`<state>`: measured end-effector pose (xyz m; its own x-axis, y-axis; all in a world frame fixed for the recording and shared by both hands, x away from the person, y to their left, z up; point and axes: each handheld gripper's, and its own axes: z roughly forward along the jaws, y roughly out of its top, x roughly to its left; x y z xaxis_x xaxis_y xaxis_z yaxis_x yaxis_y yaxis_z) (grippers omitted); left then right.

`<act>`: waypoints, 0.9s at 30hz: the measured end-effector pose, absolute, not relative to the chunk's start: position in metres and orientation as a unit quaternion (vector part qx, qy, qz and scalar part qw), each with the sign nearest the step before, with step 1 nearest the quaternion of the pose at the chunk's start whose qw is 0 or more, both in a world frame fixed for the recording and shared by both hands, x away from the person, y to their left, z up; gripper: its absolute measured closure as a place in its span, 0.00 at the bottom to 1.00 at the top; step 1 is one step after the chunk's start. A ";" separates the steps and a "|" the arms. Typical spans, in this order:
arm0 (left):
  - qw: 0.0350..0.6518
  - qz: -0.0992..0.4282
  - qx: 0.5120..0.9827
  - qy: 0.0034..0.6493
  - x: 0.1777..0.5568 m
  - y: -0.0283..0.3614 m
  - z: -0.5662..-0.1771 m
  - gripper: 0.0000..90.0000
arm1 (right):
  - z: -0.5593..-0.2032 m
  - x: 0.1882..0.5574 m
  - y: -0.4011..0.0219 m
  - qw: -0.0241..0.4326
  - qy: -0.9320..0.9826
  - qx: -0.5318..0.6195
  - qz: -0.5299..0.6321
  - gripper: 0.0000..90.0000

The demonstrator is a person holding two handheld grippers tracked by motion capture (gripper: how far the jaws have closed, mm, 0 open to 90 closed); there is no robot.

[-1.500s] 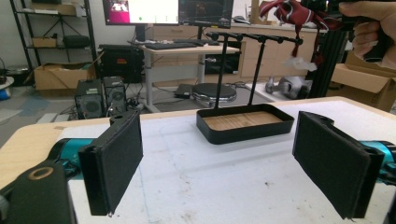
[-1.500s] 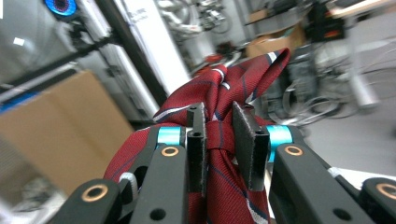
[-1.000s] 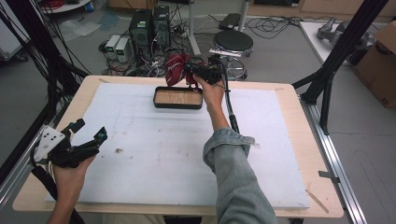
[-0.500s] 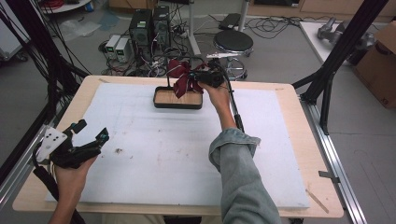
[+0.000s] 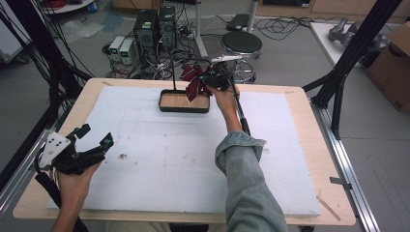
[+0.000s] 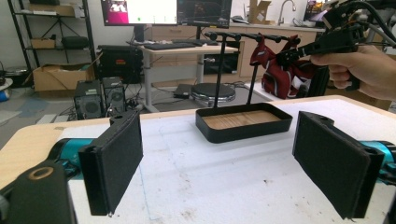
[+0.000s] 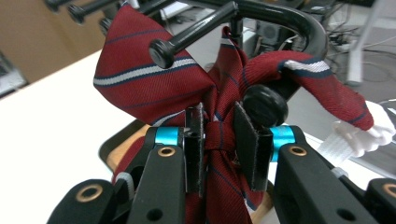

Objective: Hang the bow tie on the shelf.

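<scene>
A white foam sheet covers a pale wooden table standing on a grey floor, with computer towers, tangled cables and a round black stool beyond its far edge and a cardboard box off to the right; the left gripper view also takes in a desk with monitors and shelving against the back wall. The person's right arm, in a denim sleeve, reaches forward across the sheet to the far side, where the right gripper is raised at a black stand that rises from a shallow black tray with a wood-coloured floor. In the right gripper view its pads are drawn close together, pinching the knot of a dark red striped bow tie that hangs against the stand's curved bar and pegs, one peg end lying just beside the right pad. The left hand rests near the front left corner of the table, holding the left gripper low over the sheet with its two pads spread wide and nothing between them, pointed toward the tray. Small brown specks mark the foam near that gripper
</scene>
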<state>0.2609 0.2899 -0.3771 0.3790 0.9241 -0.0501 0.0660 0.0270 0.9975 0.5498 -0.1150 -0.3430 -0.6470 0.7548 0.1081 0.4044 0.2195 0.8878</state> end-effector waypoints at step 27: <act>0.581 0.369 0.595 0.415 0.262 0.284 -0.378 0.18 | -0.322 0.494 -0.164 0.196 0.744 0.391 0.505 0.34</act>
